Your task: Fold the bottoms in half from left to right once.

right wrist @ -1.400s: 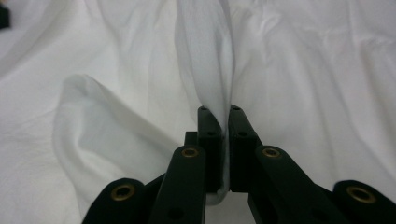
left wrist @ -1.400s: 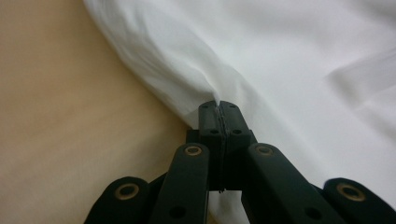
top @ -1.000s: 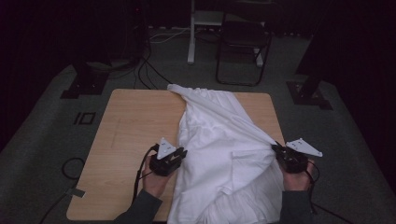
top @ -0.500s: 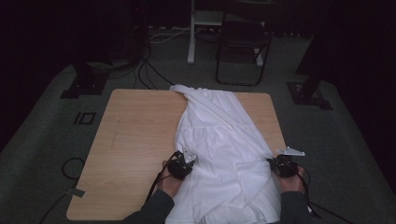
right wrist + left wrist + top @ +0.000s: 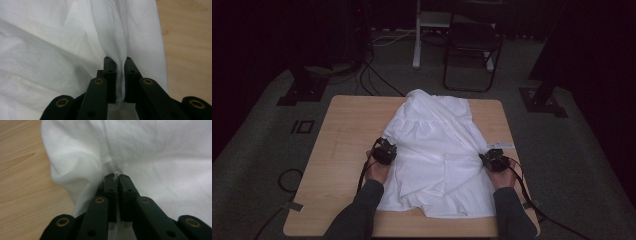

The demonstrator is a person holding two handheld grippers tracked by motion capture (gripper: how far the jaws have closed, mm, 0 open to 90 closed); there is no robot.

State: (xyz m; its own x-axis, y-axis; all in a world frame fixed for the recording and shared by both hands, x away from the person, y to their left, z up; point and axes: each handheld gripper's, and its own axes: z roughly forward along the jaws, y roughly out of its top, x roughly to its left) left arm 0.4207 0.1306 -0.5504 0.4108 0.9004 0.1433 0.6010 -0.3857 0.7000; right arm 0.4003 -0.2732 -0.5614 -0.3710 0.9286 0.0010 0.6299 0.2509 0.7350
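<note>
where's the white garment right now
In the high view the white garment lies spread over the wooden table, right of centre, pinched at its edges by the left tool and right tool.

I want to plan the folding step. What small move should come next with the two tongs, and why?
Probably open both. The left tongs and the right tongs each pinch a fold of the white garment, which lies on the wooden table between them, so letting go seems the natural next step.
</note>
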